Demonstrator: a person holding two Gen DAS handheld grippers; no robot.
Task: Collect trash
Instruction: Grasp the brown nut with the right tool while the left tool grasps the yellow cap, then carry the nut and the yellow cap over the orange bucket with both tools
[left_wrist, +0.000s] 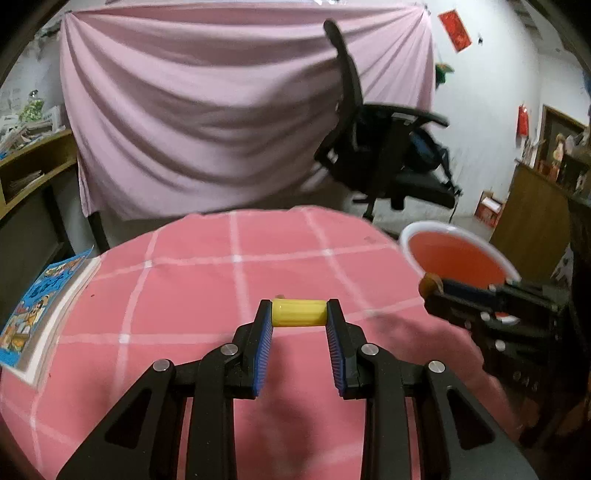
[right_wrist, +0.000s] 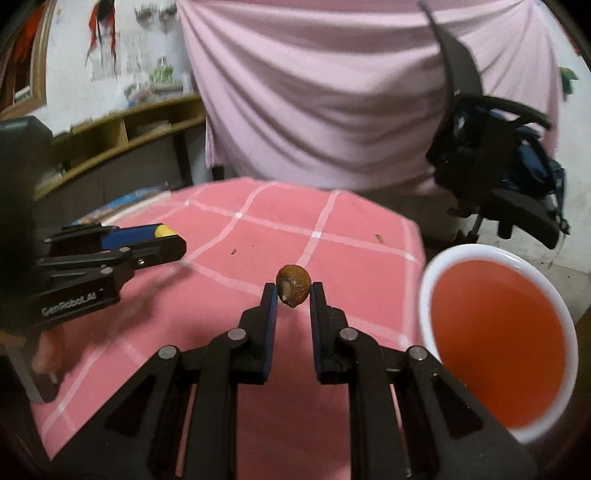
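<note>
Trash is in both tools at this moment. The left gripper (left_wrist: 299, 314) has its blue ribbed pads closed onto the ends of a short yellow ridged plastic cylinder (left_wrist: 299, 313), which sits crosswise right at the fingertips, clear above the pink checked tablecloth (left_wrist: 207, 280). The right gripper (right_wrist: 293, 291) has its jaws about half closed on a small brown shrivelled fruit core with a stub of stem (right_wrist: 293, 290), also pinched only at the very tips.

Just beside the right gripper, off the table's right edge, stands a white round bin with a red liner (right_wrist: 496, 360), its mouth open and facing up. It looks like the place for both pieces.

Judging from this, the step in hand is the carry to the bin. To do it well, each grip should hold firm until its piece is over the red opening, not the white rim; the core hangs at the tips and could slip if jolted. The right gripper is nearer, so it should drop first and clear away. The left must cross more of the table, and the two tools should stay apart. Two dark crumbs (right_wrist: 378, 238) lie on the cloth.
</note>
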